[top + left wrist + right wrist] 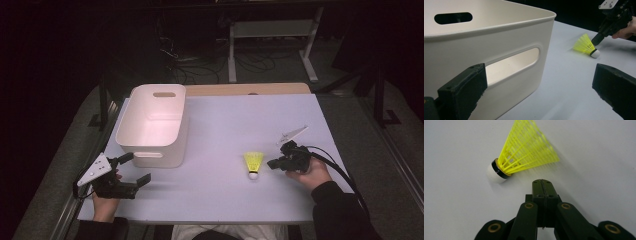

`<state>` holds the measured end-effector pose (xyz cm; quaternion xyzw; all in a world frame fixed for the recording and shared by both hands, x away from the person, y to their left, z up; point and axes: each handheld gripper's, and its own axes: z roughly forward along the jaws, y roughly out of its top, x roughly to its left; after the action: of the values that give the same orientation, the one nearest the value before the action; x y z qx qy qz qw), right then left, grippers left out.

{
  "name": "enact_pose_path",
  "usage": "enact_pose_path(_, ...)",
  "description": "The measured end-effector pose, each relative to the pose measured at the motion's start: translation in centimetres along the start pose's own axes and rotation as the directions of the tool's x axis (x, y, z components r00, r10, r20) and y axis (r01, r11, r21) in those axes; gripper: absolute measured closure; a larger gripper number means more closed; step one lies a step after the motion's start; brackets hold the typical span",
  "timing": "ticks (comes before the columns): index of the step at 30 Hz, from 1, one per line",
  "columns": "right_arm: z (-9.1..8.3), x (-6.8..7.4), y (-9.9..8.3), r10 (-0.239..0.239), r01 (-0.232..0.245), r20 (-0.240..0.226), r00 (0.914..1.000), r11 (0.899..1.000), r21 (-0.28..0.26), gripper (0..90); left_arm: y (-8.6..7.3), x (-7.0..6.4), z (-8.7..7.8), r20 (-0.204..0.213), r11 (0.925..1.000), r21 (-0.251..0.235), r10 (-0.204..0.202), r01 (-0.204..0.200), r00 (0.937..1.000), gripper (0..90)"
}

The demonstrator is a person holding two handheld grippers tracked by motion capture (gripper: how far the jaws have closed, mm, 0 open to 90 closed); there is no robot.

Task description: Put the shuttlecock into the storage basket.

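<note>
The right gripper (272,164) is pinched tight on nothing, just right of the yellow shuttlecock (253,163). The left gripper (139,170) gapes wide, empty, near the white bin (150,120).

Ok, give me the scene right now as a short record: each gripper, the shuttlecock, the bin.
right gripper: jaws shut, empty, tips just short of the shuttlecock's skirt, not touching
left gripper: jaws wide open, empty, beside the bin's near wall
shuttlecock: yellow skirt, white cork, lying on its side on the mat, cork toward the person
bin: white, slot handles, upright at the mat's left, nothing seen inside
mat: pale sheet over the table
</note>
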<state>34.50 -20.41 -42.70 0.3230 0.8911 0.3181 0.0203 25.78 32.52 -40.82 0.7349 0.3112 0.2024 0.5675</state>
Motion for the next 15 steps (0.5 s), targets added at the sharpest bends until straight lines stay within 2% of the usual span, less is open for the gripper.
enact_pose_path(8,0.7,0.3,1.0,-0.015,0.015,-0.003,0.9999,1.0,-0.002,88.7,0.0,0.0,0.0,0.0,1.0,-0.002,-0.001,0.001,1.0,0.0)
enact_pose_path(15,1.4,0.3,1.8,-0.005,0.005,0.004,1.0,1.0,0.0,88.7,0.0,0.0,0.0,0.002,1.0,-0.003,-0.001,0.001,1.0,0.0)
